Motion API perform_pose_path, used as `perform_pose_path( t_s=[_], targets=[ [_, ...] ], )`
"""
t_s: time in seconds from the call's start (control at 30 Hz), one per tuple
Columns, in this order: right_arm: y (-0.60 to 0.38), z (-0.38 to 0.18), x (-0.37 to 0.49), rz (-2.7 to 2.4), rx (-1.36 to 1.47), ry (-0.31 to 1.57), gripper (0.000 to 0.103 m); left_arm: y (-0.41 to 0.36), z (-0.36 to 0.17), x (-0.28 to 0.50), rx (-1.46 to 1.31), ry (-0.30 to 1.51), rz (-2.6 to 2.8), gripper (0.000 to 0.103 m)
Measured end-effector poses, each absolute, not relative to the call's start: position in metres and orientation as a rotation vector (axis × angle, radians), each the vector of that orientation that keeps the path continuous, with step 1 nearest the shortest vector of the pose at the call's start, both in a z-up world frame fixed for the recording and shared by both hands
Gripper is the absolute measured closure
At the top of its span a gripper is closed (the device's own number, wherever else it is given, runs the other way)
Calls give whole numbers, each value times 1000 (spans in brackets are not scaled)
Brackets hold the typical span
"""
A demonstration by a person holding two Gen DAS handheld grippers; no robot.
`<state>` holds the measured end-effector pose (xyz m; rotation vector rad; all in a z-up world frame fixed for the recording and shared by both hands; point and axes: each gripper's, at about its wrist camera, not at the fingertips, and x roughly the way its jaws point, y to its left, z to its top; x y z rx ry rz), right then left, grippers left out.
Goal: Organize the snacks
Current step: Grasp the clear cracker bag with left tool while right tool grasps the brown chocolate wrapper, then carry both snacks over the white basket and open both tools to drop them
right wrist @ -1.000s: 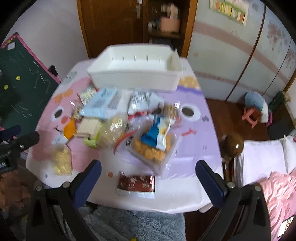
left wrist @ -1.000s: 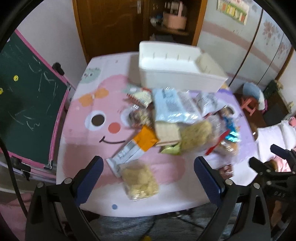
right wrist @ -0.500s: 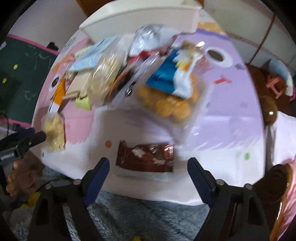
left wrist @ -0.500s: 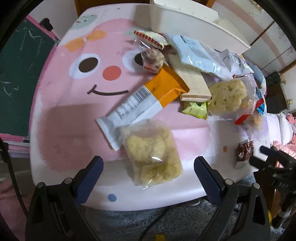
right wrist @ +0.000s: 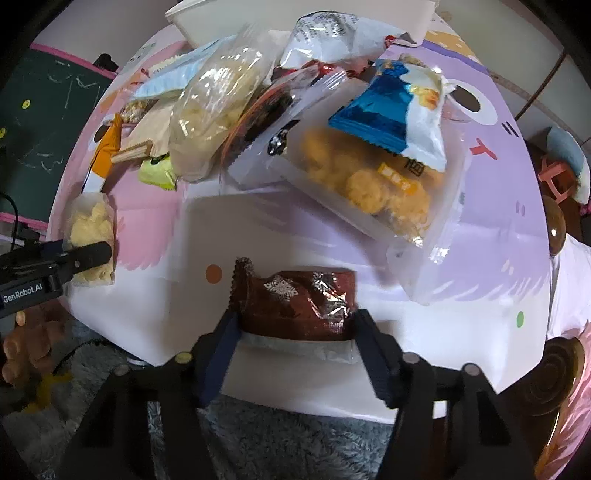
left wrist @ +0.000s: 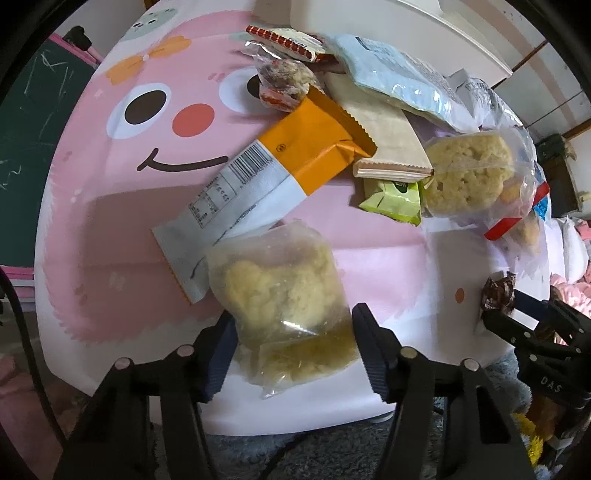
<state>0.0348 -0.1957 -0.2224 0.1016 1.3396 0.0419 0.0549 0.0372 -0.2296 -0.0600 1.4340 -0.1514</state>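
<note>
A clear bag of pale yellow puffs (left wrist: 288,302) lies at the table's near edge. My left gripper (left wrist: 291,350) straddles its near end, both fingers touching the bag's sides. It also shows in the right wrist view (right wrist: 90,240). A dark red snowflake-print wrapper (right wrist: 295,306) lies near the front edge, and my right gripper (right wrist: 293,343) straddles it, fingers against its two ends. A pile of snack packets (left wrist: 388,122) covers the table's middle. A white bin (right wrist: 295,11) stands at the back.
The table (left wrist: 110,221) has a pink cartoon face on the left and purple on the right (right wrist: 498,184). An orange-and-white bar (left wrist: 273,173) lies beside the puffs. A green chalkboard (left wrist: 22,122) stands left. A bag of orange biscuits (right wrist: 373,177) lies behind the red wrapper.
Both grippers have moved down and forward to the table's near edge. The left closed in around the puff bag, the right around the red wrapper.
</note>
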Motion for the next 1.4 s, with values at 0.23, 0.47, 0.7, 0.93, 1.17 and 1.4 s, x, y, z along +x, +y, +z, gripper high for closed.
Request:
perform_pose_path(
  t_s=[0.23, 0.47, 0.7, 0.93, 1.17, 1.4],
  targets=[
    [-204, -218, 40, 74, 139, 1323, 73, 43, -223, 60, -50, 1408, -156, 55],
    [-198, -197, 38, 143, 151, 1247, 74, 37, -201, 59, 2, 1337, -163, 61],
    [-205, -153, 31, 210, 179, 1113, 74, 10, -158, 58, 103, 1201, -207, 61],
    [-201, -92, 54, 226, 109, 960, 74, -10, -95, 72, 172, 1054, -245, 61],
    [-209, -44, 134, 142, 33, 842, 73, -38, -34, 138, 232, 862, -202, 61],
    [-235, -38, 235, 23, 64, 821, 73, -53, -30, 241, 212, 820, -144, 61]
  ],
)
